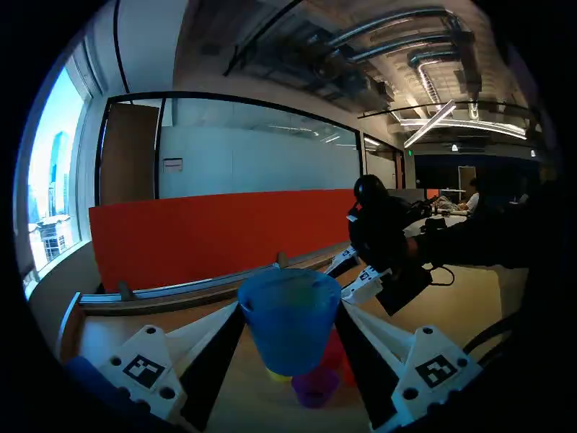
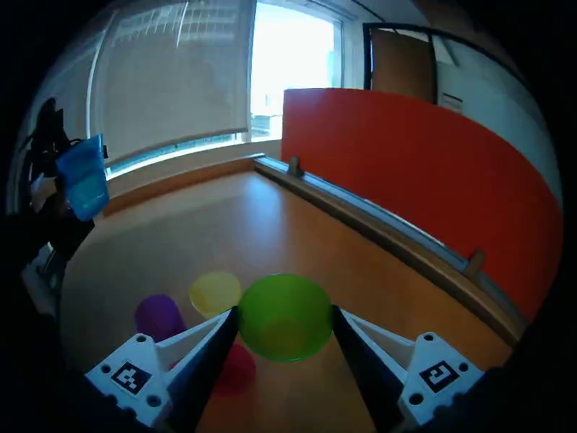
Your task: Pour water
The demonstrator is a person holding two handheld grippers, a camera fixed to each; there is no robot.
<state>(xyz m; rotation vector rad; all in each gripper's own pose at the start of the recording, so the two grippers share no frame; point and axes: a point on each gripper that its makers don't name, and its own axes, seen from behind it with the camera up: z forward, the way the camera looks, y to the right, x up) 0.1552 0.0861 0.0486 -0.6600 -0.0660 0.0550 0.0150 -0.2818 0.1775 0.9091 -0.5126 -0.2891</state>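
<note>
Evidently the pour has not begun: both cups are up off the desk [image 2: 288,216] and well apart, so I judge the pick-ups done, with the bringing together, the tilt and the set-down left. My left gripper [image 1: 290,309] is pinching the blue cup [image 1: 288,332], one finger pressed on each side, and the cup stands upright. A darker band in its lower half may be water, though I cannot tell for sure. My right gripper [image 2: 283,312] is clamped the same way on the green cup [image 2: 285,328], whose open mouth faces the camera; I cannot make out any liquid in it. In the right gripper view the blue cup hangs far off at ten o'clock, higher than the green cup. In the left gripper view the right gripper shows dark at two o'clock from the blue cup. Below, on the desk, stand a yellow cup [image 2: 214,292], a purple cup [image 2: 159,315] and a red cup [image 2: 236,369], close together and untouched.
</note>
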